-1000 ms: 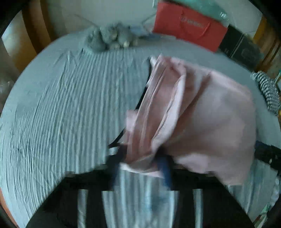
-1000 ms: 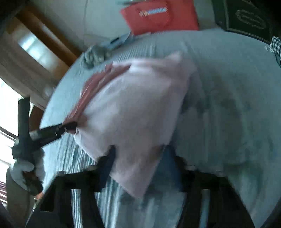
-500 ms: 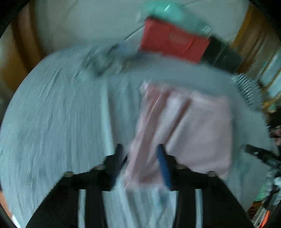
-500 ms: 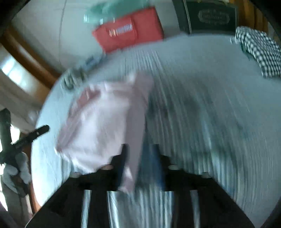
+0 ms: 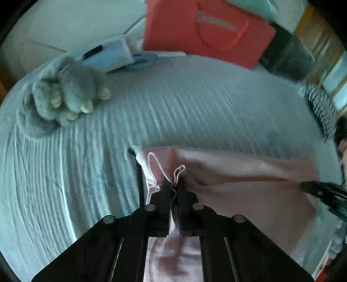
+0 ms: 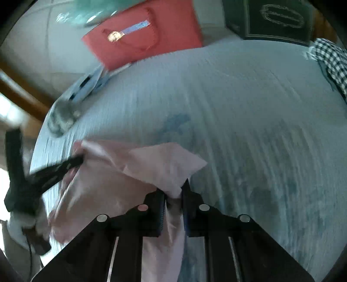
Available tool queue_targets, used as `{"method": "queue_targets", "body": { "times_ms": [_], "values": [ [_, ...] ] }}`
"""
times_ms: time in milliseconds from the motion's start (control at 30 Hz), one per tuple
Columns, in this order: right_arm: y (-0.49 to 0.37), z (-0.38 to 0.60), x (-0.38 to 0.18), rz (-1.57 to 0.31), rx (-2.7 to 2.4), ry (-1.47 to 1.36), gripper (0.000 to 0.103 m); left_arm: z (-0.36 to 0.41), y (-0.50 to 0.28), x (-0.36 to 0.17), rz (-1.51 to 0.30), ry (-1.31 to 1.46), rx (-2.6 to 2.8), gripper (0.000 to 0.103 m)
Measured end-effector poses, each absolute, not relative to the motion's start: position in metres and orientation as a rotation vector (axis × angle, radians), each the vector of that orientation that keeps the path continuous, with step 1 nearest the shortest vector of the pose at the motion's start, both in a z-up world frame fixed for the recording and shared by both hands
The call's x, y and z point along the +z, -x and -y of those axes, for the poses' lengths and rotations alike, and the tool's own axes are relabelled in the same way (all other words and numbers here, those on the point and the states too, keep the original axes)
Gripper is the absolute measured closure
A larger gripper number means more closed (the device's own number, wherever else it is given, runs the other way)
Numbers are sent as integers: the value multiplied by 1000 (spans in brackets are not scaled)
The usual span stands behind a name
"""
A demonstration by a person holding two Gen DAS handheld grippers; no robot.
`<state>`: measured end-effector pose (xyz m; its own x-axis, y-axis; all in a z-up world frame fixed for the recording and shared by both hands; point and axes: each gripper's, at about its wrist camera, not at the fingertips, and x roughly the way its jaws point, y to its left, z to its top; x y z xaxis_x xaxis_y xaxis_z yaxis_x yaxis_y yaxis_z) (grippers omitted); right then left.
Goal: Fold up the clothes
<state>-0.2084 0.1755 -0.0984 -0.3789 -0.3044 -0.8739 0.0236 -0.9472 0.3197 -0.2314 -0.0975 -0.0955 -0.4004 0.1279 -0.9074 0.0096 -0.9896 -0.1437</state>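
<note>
Two grippers pinch the same pink garment [image 5: 238, 195] over a bed covered with a pale blue ribbed bedspread [image 5: 86, 173]. The left gripper [image 5: 175, 186] has its jaws clenched on a bunched, piped edge of the cloth, a small loop of hem poking up between the fingertips. From that grip the pink fabric stretches across to the right gripper [image 5: 303, 186], whose dark tip shows at the cloth's far corner in the left wrist view.

In the right wrist view the right gripper [image 6: 174, 191] is closed on a folded corner of the pink garment [image 6: 151, 169], with more of the cloth hanging down between its fingers toward the camera. The left gripper [image 6: 76, 161] shows there as a blurred dark bar biting the opposite edge of the garment, held by a gloved hand [image 6: 26, 219].

Beyond the pink garment, a grey plush toy [image 5: 65, 95] lies on the bedspread, off to the left gripper's side. Further back from the garment, past the toy, a light blue booklet with a pen [image 5: 108, 54] rests at the bed's edge, and a red paper bag [image 5: 206, 32] leans against the wall beside it. A dark box [image 6: 271, 19] stands next to the red bag. A black-and-white checked cloth [image 6: 329, 60] lies on the bedspread well apart from the garment, on the right gripper's side.
</note>
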Motion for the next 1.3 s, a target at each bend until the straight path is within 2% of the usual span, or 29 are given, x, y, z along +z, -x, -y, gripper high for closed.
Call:
{"method": "queue_targets", "body": {
  "times_ms": [67, 100, 133, 167, 233, 267, 300, 333, 367, 400, 433, 567, 600, 633, 700, 767, 800, 833, 867, 900, 933, 1100, 1200, 1267, 1300],
  "values": [
    [216, -193, -104, 568, -2437, -1606, 88, 111, 224, -94, 213, 1683, 2643, 100],
    [217, -202, -108, 644, -2448, -1613, 82, 119, 222, -95, 181, 1717, 2702, 100],
    [216, -208, -110, 663, -2484, -1625, 69, 129, 217, -96, 217, 1734, 2715, 100],
    [214, -215, -112, 687, -2512, -1632, 61, 141, 213, -96, 270, 1748, 2717, 99],
    [206, -225, -107, 731, -2497, -1593, 57, 156, 203, -91, 342, 1743, 2712, 99],
    [199, -225, -99, 690, -2510, -1565, 55, 155, 194, -82, 326, 1699, 2714, 99],
    [192, -225, -93, 653, -2520, -1541, 41, 152, 186, -74, 309, 1661, 2714, 98],
    [186, -224, -89, 638, -2510, -1537, 20, 149, 179, -67, 301, 1629, 2699, 95],
    [180, -224, -86, 623, -2500, -1533, 15, 144, 173, -62, 305, 1602, 2676, 82],
    [174, -223, -83, 608, -2489, -1529, 14, 139, 167, -56, 311, 1577, 2651, 65],
    [168, -222, -79, 593, -2479, -1525, 14, 133, 165, -54, 306, 1556, 2634, 60],
    [146, -215, -72, 528, -2444, -1531, 16, 108, 168, -52, 268, 1512, 2590, 59],
    [142, -211, -74, 509, -2437, -1548, 23, 101, 173, -56, 255, 1524, 2583, 59],
    [139, -206, -78, 489, -2423, -1571, 34, 98, 176, -58, 244, 1533, 2581, 59],
    [132, -201, -85, 470, -2396, -1598, 41, 89, 189, -63, 236, 1544, 2561, 59],
    [125, -197, -92, 464, -2370, -1610, 42, 80, 205, -64, 241, 1547, 2531, 59],
    [124, -193, -94, 448, -2356, -1610, 43, 75, 210, -67, 231, 1554, 2523, 65],
    [123, -188, -97, 433, -2342, -1610, 47, 72, 219, -73, 194, 1573, 2530, 80],
    [122, -183, -99, 418, -2329, -1610, 52, 69, 229, -79, 151, 1594, 2539, 100],
    [121, -178, -102, 400, -2311, -1617, 71, 69, 231, -83, 114, 1619, 2558, 102],
    [119, -173, -107, 369, -2273, -1656, 79, 71, 231, -84, 100, 1636, 2570, 102],
    [101, -167, -118, 271, -2188, -1748, 81, 95, 220, -91, 84, 1692, 2663, 101],
    [99, -179, -108, 305, -2210, -1719, 80, 108, 212, -81, 100, 1689, 2709, 99],
    [99, -186, -95, 306, -2263, -1658, 78, 119, 203, -67, 187, 1646, 2700, 91],
    [100, -189, -87, 304, -2295, -1620, 67, 120, 196, -60, 194, 1623, 2691, 80]
  ]
}}
